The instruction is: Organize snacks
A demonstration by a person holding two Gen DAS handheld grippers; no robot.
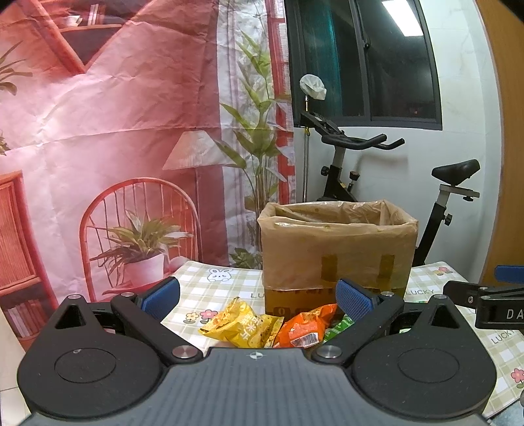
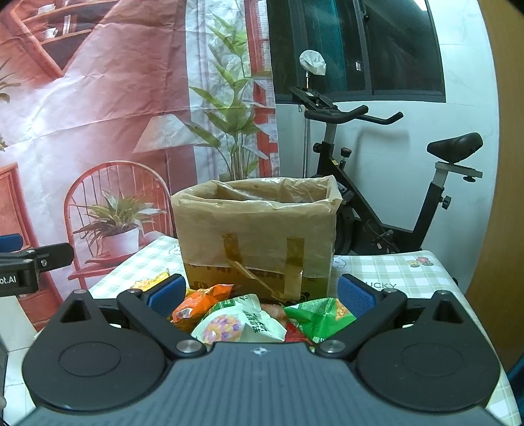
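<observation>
You are holding your left gripper (image 1: pixel 258 298) spread wide above the yellow snack bag (image 1: pixel 240 324) and orange snack bag (image 1: pixel 304 327). Your right gripper (image 2: pixel 262 295) is also gaping, hovering over the white snack bag (image 2: pixel 237 324) and green snack bag (image 2: pixel 319 316). The snacks are lying piled on the checkered tablecloth (image 2: pixel 393 272), just before the plastic-lined cardboard box (image 2: pixel 255 226).

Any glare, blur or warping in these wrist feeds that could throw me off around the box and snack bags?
Left wrist: fisheye bends the room edges; a ceiling light reflects in the window; yellow bag is sharp. Right wrist: same bending; plastic liner on the box shows mild sheen; white bag print looks soft.
</observation>
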